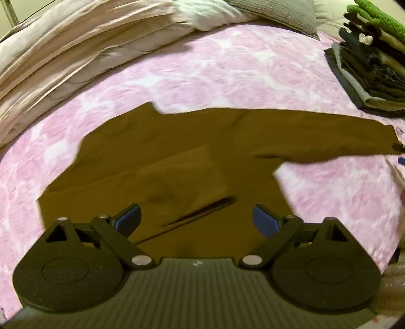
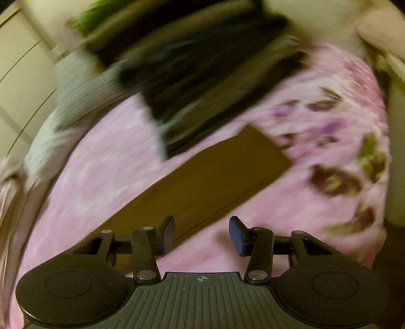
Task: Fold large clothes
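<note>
A large brown garment (image 1: 177, 162) lies spread flat on the pink flowered bedspread (image 1: 227, 70), one long sleeve reaching out to the right. My left gripper (image 1: 196, 220) hovers over its near body, open wide, nothing between the blue pads. In the blurred right wrist view the sleeve (image 2: 210, 174) runs diagonally up to the right, its cuff end near a dark stack. My right gripper (image 2: 202, 235) is open above the sleeve's near edge and the bedspread (image 2: 101, 164), holding nothing.
A stack of folded dark clothes with a green item on top (image 1: 372, 58) sits at the far right of the bed, and shows blurred (image 2: 202, 76) beyond the sleeve. A rumpled beige duvet (image 1: 76, 45) and a grey pillow (image 1: 278, 15) line the far side.
</note>
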